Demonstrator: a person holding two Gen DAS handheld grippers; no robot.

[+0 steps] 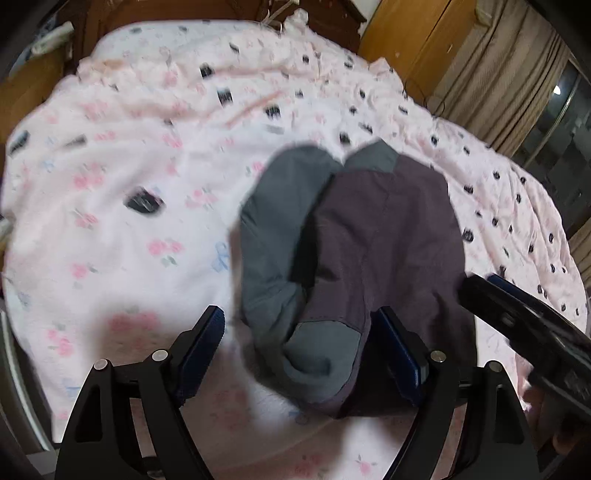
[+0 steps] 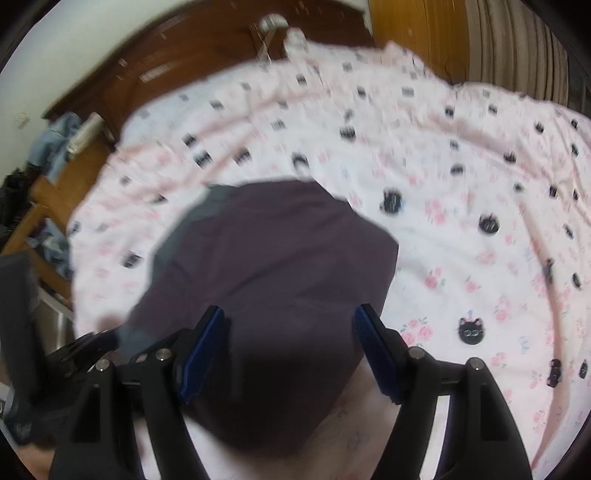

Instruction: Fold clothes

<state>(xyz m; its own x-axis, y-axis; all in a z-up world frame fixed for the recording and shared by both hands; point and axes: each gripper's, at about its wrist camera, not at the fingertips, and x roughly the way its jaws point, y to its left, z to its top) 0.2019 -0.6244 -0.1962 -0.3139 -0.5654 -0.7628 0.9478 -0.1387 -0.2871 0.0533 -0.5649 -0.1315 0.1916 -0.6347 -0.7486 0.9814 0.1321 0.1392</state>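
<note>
A dark purple garment [image 1: 384, 236] with grey sleeves [image 1: 273, 229] lies folded on the pink flowered bedspread [image 1: 110, 184]. My left gripper [image 1: 303, 343] is open, its fingers either side of the garment's near grey end, above the cloth. The right gripper's finger [image 1: 517, 317] shows at the garment's right edge. In the right wrist view the purple garment [image 2: 266, 258] fills the middle and my right gripper [image 2: 291, 343] stands open over its near edge. The left gripper [image 2: 74, 350] is a dark blur at the lower left there. Both views are motion-blurred.
A dark wooden headboard [image 2: 177, 55] runs along the bed's far side, with a wooden wardrobe [image 1: 410, 33] and beige curtains [image 1: 509, 74] beyond. A cluttered wooden stand [image 2: 48, 184] sits off the bed's left side. Open bedspread [image 2: 480, 221] surrounds the garment.
</note>
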